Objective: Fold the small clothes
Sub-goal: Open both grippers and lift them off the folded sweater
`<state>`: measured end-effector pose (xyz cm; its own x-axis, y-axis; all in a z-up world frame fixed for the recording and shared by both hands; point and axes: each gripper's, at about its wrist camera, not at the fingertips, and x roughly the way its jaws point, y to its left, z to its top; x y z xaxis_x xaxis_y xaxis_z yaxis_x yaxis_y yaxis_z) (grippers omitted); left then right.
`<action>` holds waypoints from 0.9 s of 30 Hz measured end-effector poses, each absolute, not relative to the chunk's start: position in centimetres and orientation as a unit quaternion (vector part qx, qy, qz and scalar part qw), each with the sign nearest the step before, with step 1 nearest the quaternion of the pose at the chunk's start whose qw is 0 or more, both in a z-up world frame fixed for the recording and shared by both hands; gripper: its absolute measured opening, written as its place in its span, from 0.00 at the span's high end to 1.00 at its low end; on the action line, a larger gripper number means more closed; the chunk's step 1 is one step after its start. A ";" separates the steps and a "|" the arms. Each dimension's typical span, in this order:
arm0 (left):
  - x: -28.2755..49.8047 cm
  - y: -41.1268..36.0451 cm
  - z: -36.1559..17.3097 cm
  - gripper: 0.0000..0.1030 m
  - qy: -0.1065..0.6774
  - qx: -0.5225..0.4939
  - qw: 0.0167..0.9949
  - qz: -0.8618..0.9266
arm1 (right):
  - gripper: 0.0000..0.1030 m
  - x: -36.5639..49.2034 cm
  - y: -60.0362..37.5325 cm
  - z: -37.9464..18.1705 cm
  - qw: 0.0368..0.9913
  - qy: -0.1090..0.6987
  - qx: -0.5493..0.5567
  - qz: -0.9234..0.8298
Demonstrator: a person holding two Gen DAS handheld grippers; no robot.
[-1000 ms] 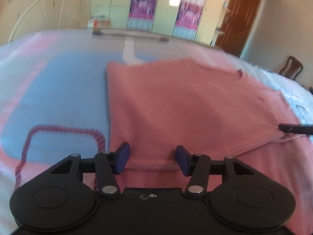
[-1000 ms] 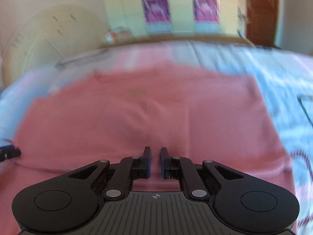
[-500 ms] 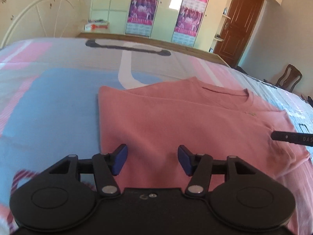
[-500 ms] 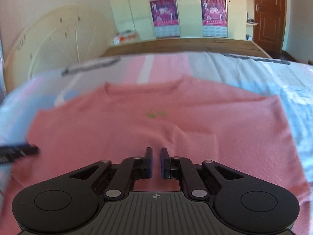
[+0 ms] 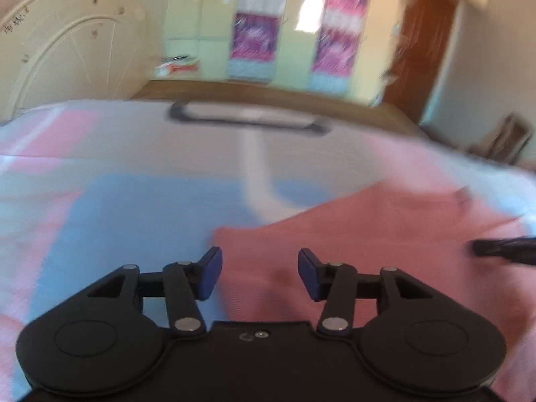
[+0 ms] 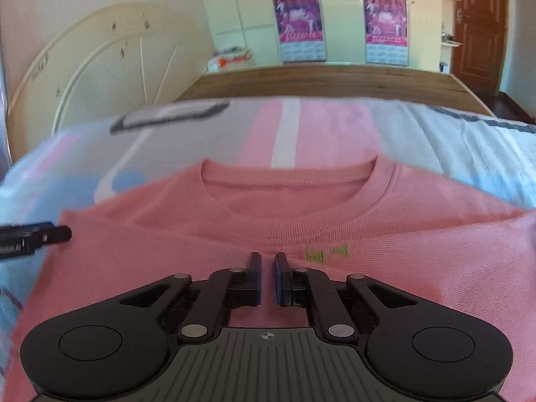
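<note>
A pink T-shirt (image 6: 335,234) lies flat on the bed, its round collar (image 6: 291,187) towards the far side. My right gripper (image 6: 267,261) is over the shirt just below the collar, its jaws almost together with a narrow gap and nothing between them. My left gripper (image 5: 259,261) is open and empty over the shirt's left corner (image 5: 335,234); this view is blurred. Each gripper's tip shows at the edge of the other view: the left gripper's tip (image 6: 33,238) and the right gripper's tip (image 5: 502,254).
The bed has a pink, blue and grey patterned sheet (image 6: 301,127). A cream headboard (image 6: 100,67) stands at the left. A wooden bed edge (image 6: 335,83), wardrobe doors with posters (image 6: 298,23) and a brown door (image 6: 475,26) lie beyond. A chair (image 5: 502,140) is at the right.
Both grippers have moved forward over the shirt towards the collar end. The left gripper has shifted to the shirt's left corner. Their jaws have not changed.
</note>
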<state>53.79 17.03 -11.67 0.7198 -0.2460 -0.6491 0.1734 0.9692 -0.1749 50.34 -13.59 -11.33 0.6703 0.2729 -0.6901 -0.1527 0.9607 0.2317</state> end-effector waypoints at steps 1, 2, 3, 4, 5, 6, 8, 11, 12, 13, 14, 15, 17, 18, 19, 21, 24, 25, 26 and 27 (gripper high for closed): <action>53.7 16.2 -11.6 0.47 0.355 -0.054 0.924 -0.131 | 0.93 50.4 -12.9 -11.1 0.911 0.382 0.080 0.130; 53.8 15.1 -11.8 0.44 0.358 -0.040 0.923 -0.137 | 0.93 50.3 -12.0 -10.9 0.909 0.380 0.083 0.149; 54.0 13.9 -12.2 0.41 0.365 -0.024 0.920 -0.141 | 0.93 50.4 -10.9 -11.0 0.906 0.380 0.081 0.168; 54.4 13.2 -12.8 0.41 0.377 -0.015 0.914 -0.147 | 0.93 50.4 -9.8 -11.2 0.902 0.384 0.076 0.182; 54.6 13.0 -13.5 0.40 0.385 -0.007 0.911 -0.148 | 0.93 50.6 -8.9 -11.6 0.898 0.390 0.068 0.191; 54.4 13.2 -14.0 0.40 0.379 0.005 0.914 -0.145 | 0.93 50.7 -8.4 -12.2 0.897 0.396 0.056 0.191; 53.6 14.7 -14.3 0.40 0.367 0.010 0.918 -0.148 | 0.93 50.9 -9.4 -12.7 0.902 0.395 0.053 0.168; 52.3 15.6 -14.0 0.39 0.361 0.013 0.921 -0.149 | 0.93 50.8 -11.4 -12.3 0.905 0.398 0.071 0.132; 52.2 15.1 -14.0 0.39 0.364 0.030 0.920 -0.145 | 0.93 50.8 -11.6 -12.2 0.902 0.401 0.082 0.139; 52.2 14.6 -13.8 0.39 0.361 0.039 0.921 -0.138 | 0.93 50.7 -11.3 -12.0 0.901 0.401 0.083 0.141; 52.0 14.3 -13.4 0.39 0.358 0.034 0.923 -0.137 | 0.93 50.4 -10.8 -11.8 0.902 0.399 0.076 0.143; 51.6 13.9 -13.0 0.39 0.352 0.020 0.924 -0.146 | 0.93 50.0 -10.3 -11.5 0.902 0.397 0.072 0.153; 50.3 13.3 -12.6 0.37 0.346 0.005 0.925 -0.160 | 0.93 49.1 -9.2 -11.1 0.900 0.391 0.067 0.182; 49.8 12.6 -13.0 0.37 0.355 0.010 0.921 -0.162 | 0.93 48.8 -8.6 -11.3 0.897 0.393 0.057 0.194; 49.4 12.3 -13.5 0.37 0.368 0.015 0.916 -0.158 | 0.92 48.3 -7.8 -11.6 0.895 0.398 0.038 0.199; 47.9 12.2 -13.9 0.37 0.361 0.019 0.921 -0.144 | 0.92 47.4 -7.4 -12.0 0.897 0.398 0.012 0.192; 45.5 12.5 -13.1 0.36 0.346 -0.005 0.926 -0.147 | 0.92 45.5 -8.3 -11.3 0.898 0.394 0.032 0.194; 45.0 12.3 -13.2 0.36 0.347 -0.005 0.926 -0.149 | 0.92 44.8 -8.2 -11.1 0.897 0.392 0.034 0.201; 44.9 12.0 -13.7 0.36 0.359 -0.004 0.922 -0.148 | 0.92 44.3 -7.7 -11.4 0.893 0.397 0.031 0.212; 44.6 11.9 -14.2 0.36 0.364 -0.003 0.921 -0.141 | 0.92 43.7 -7.3 -11.8 0.889 0.402 0.018 0.218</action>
